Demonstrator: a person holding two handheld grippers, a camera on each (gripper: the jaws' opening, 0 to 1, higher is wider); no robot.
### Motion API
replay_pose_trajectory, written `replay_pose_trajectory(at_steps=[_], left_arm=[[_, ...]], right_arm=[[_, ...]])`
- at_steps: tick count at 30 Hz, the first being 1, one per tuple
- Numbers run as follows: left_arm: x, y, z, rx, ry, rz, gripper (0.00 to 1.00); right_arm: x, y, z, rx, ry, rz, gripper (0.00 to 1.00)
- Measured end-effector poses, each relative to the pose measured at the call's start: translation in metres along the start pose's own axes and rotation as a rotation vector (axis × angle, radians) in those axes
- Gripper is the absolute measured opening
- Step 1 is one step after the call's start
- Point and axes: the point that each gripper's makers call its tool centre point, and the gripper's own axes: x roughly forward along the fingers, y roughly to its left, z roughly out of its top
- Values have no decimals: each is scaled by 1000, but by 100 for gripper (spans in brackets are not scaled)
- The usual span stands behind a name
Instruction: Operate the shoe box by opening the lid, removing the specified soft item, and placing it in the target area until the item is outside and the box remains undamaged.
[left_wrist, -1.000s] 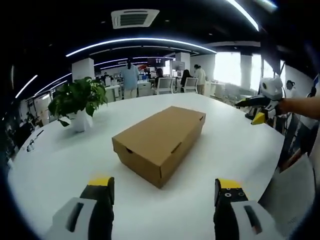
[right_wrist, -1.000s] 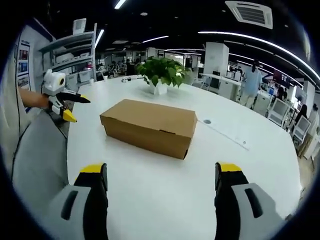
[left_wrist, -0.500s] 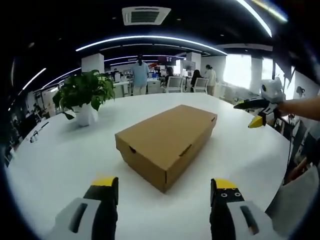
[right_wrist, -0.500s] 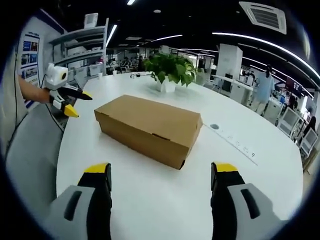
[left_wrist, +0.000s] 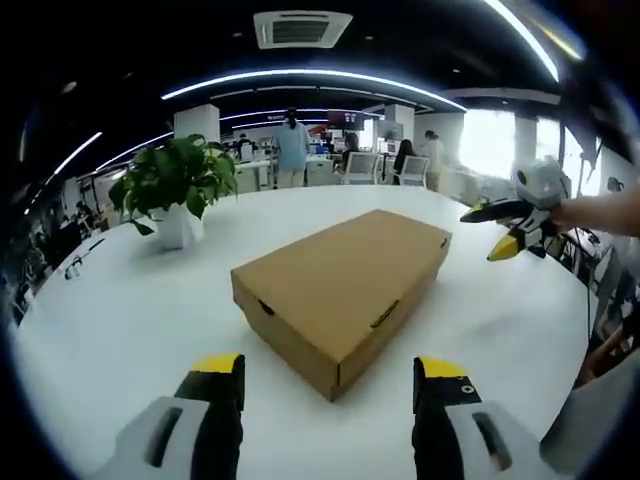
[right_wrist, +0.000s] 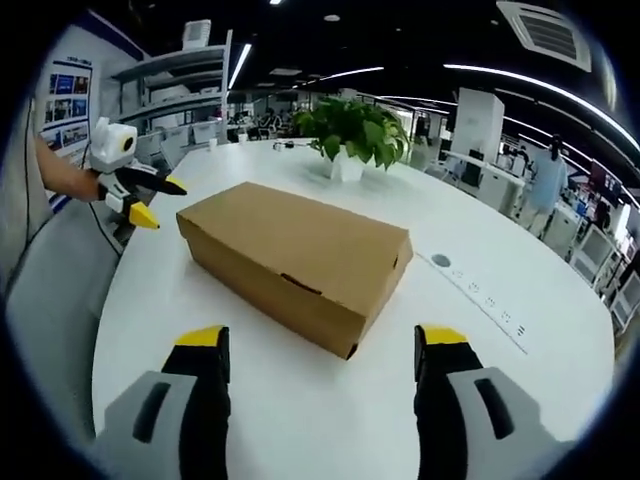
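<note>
The left hand-held gripper (left_wrist: 328, 385) and right hand-held gripper (right_wrist: 320, 355), both held wide and empty, have been brought closer to the closed shoe box (left_wrist: 340, 285) on the white worktop (left_wrist: 120, 310), so lid-opening is judged imminent.

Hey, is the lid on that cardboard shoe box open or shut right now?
Shut: the shoe box lid lies flat and flush on every visible side.

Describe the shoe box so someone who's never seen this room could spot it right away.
Start at the big round white table. Near its middle, in front of the potted plant, lies the shoe box: a plain brown cardboard box, long and low, lid closed. It is the only brown thing on the white top.
</note>
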Motion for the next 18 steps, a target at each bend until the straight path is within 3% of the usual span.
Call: replay_pose_trajectory(at_steps=[18], left_arm=[[34,-7,0,4,16,48,61]], right_arm=[[38,-13,0,-18,30,52,58]])
